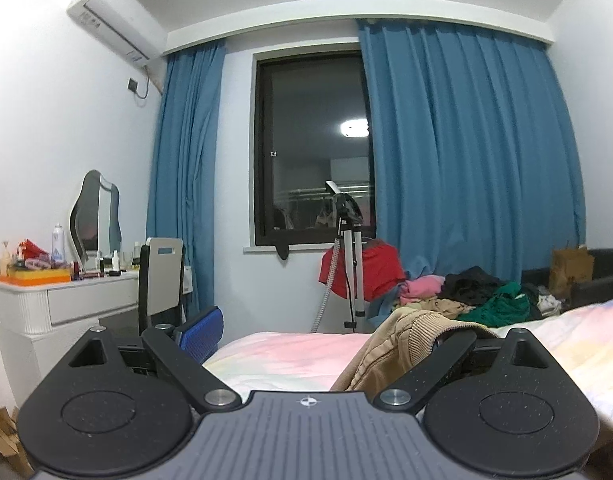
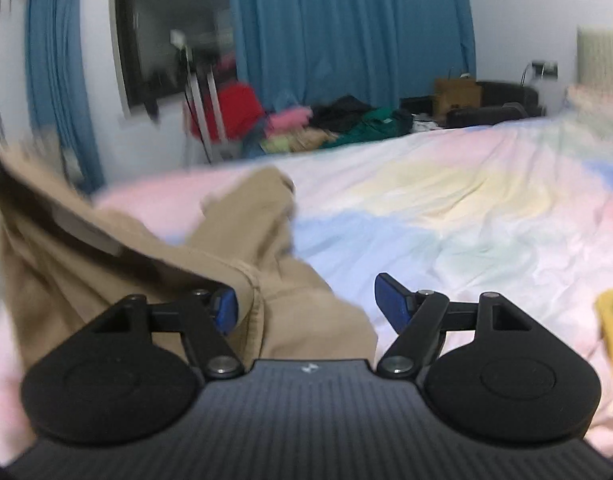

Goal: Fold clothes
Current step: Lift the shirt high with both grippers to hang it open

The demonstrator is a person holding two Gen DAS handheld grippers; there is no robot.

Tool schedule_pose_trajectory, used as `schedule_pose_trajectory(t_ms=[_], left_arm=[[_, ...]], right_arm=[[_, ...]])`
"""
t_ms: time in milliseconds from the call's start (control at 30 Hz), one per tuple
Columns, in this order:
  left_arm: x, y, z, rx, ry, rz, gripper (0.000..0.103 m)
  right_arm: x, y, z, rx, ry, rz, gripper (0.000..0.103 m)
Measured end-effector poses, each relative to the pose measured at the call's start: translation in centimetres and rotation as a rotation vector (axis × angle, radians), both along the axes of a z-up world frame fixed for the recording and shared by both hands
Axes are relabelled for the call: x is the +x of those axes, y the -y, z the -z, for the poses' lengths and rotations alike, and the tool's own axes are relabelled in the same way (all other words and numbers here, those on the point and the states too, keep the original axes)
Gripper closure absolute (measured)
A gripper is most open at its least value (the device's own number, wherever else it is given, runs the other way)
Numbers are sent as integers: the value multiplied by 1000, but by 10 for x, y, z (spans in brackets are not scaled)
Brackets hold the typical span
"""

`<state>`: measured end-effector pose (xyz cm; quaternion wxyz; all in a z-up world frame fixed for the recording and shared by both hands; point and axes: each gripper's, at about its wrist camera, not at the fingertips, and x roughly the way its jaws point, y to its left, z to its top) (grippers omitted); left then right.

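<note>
Tan garment (image 2: 234, 256) on pastel bedsheet (image 2: 446, 208); no writing legible

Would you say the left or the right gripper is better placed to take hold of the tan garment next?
Probably the right gripper: its jaws stand open with a fold of the tan garment between them on the bed. The left gripper points level, garment over one side.

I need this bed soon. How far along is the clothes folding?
Barely started. No folded item is visible. In hand: the tan garment lies rumpled on the bedspread, between the open right tool. The left tool is open too. Left: that garment and the heap of clothes.
</note>
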<state>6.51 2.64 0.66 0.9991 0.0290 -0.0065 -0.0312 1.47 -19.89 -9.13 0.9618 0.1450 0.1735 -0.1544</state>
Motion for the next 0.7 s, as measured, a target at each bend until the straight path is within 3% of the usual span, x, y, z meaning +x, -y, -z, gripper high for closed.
schedule_pose_trajectory(t_ms=[67, 167, 300, 367, 433, 500, 633, 700], left_arm=[[-2, -2, -1, -3, 5, 8, 8], [-6, -1, -3, -2, 23, 20, 8], [-9, -5, -6, -17, 28, -22, 8], [-6, -14, -8, -62, 13, -47, 8], [-2, -21, -8, -96, -18, -52, 8], [0, -27, -9, -119, -41, -52, 8], [-8, -24, -9, -89, -21, -34, 8], [-19, -27, -14, -104, -8, -33, 8]], right_arm=[[-3, 8, -4, 4, 31, 8, 32], [9, 8, 0, 0, -29, 0, 31], [33, -9, 26, -28, -254, -99, 33], [33, -10, 37, -14, -306, -107, 33], [27, -5, 39, 45, -293, -98, 33], [18, 5, 31, 62, -234, -13, 33], [6, 25, 7, 60, -80, 135, 33], [6, 38, -8, 105, -16, 177, 32]])
